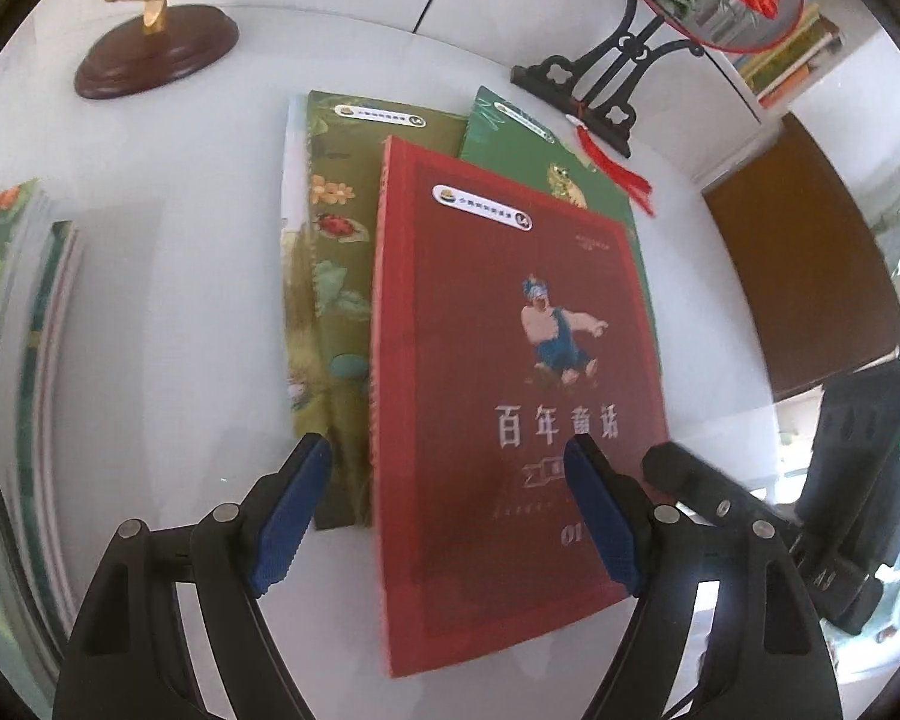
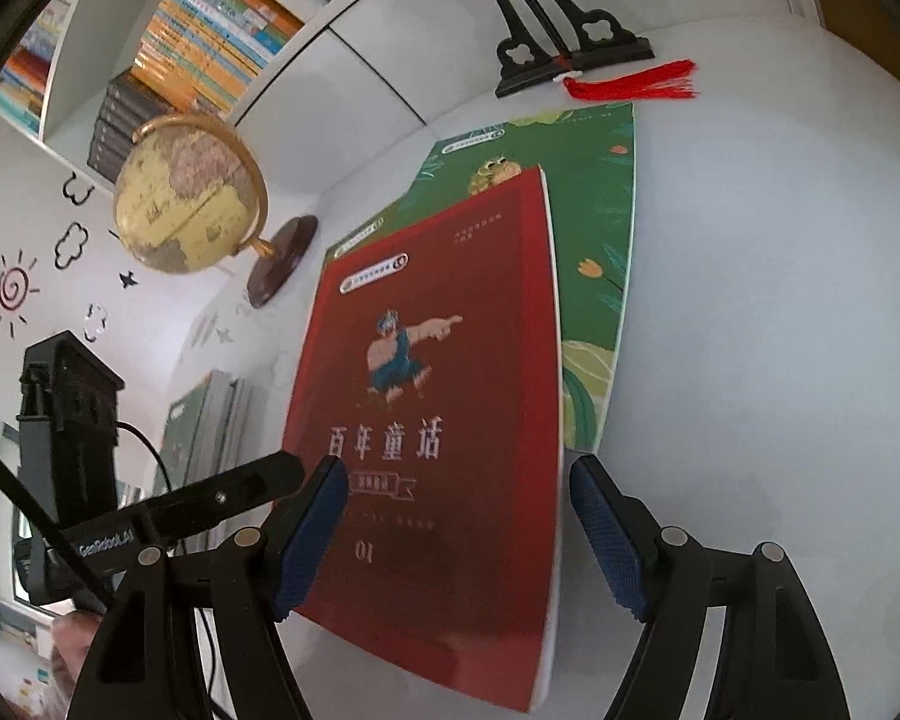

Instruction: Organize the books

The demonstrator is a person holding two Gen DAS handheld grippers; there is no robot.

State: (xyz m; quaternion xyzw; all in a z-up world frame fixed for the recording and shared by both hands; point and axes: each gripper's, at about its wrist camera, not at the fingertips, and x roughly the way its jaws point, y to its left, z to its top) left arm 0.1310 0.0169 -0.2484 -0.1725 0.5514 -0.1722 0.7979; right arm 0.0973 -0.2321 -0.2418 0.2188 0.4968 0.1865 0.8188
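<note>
White table (image 1: 150, 312), red book (image 1: 510, 396) atop two green books (image 1: 336, 252), askew, unsorted; left gripper (image 1: 450, 480) and right gripper (image 2: 459, 498) wide, empty.

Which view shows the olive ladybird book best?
The left wrist view: the olive ladybird book shows its cover strip with flowers and ladybird beside the red book. In the right wrist view only a thin olive sliver peeks above the red book.

Three books are lying overlapped mid-table: one red book (image 1: 510, 396), one olive book (image 1: 342, 252), one green book (image 1: 534, 144). More books (image 1: 24, 312) are lying far left, count unclear. One globe (image 2: 189, 195) and one black stand (image 2: 561, 36) are standing far back
</note>
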